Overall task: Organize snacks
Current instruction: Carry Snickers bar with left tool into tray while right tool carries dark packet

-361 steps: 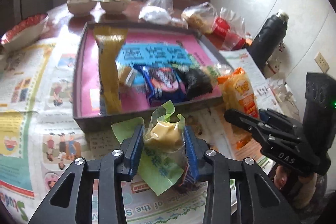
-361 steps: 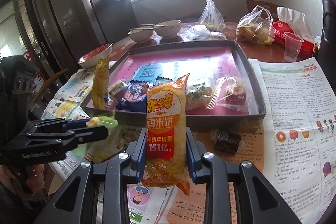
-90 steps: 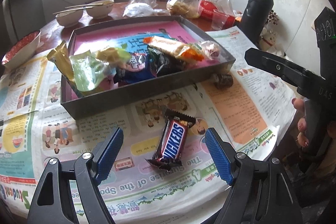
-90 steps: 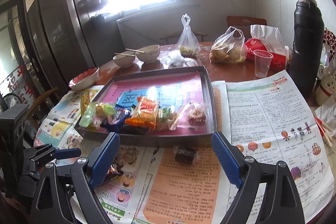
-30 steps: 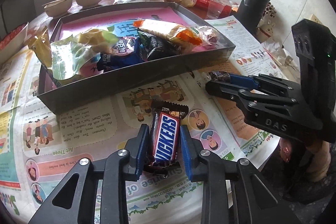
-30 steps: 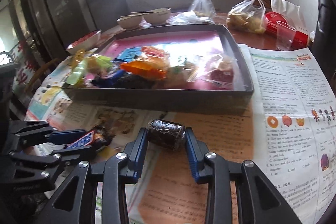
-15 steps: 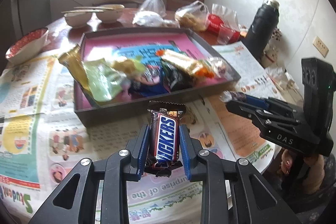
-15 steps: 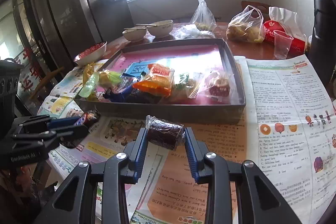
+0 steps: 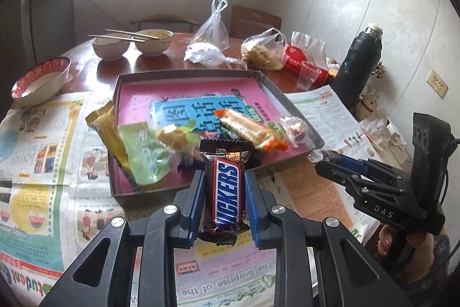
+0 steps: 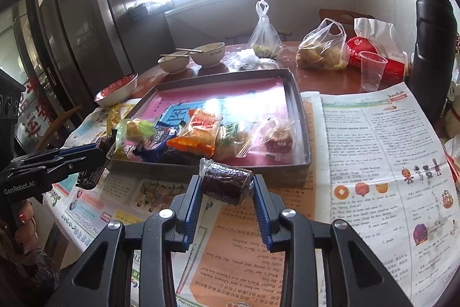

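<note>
My left gripper (image 9: 224, 180) is shut on a Snickers bar (image 9: 227, 186) and holds it in the air just in front of the grey tray's (image 9: 187, 74) near edge. My right gripper (image 10: 225, 189) is shut on a dark wrapped roll snack (image 10: 225, 184), lifted before the tray's near wall (image 10: 230, 167). The tray has a pink bottom and holds several snack packets along its near side, among them a green packet (image 9: 143, 157) and an orange cracker pack (image 9: 247, 128). Each gripper shows in the other's view: the right one (image 9: 322, 157) and the left one (image 10: 97, 154).
Newspaper (image 10: 373, 148) covers the table around the tray. Behind the tray stand bowls with chopsticks (image 9: 132, 43), a red-rimmed bowl (image 9: 40, 81), plastic bags (image 9: 212, 48), a plastic cup (image 9: 310, 78) and a black flask (image 9: 359, 68).
Both grippers closed on their snacks on the newspaper and have lifted them up toward the tray's near edge over the last second.
</note>
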A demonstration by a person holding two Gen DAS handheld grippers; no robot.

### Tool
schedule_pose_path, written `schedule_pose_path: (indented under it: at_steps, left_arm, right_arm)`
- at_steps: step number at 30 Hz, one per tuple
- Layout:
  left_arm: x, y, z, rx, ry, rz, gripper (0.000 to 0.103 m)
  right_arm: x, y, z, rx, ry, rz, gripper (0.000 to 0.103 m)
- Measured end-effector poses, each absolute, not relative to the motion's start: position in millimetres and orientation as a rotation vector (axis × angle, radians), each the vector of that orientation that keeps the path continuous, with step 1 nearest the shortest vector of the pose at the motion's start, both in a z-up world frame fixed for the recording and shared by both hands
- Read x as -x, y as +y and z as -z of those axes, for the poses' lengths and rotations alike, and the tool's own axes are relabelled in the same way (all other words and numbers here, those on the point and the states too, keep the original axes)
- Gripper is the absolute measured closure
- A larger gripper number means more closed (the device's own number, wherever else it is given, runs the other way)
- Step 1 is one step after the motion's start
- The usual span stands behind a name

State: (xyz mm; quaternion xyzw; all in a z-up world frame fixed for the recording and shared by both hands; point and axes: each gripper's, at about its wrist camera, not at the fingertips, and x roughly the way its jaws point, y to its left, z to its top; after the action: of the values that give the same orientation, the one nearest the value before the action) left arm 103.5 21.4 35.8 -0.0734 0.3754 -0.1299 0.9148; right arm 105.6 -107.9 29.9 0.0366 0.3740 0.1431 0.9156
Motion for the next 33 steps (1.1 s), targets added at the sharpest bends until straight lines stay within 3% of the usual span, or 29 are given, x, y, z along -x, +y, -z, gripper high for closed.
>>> schedule_pose_path:
  at_steps: [33]
  left_arm:
    - [-165.4, -4.0, -29.9, 0.111, 0.795, 0.234, 0.077]
  right_arm:
    - [-139.3, -123.6, -39.9, -0.100, 0.740, -0.277, 0.067]
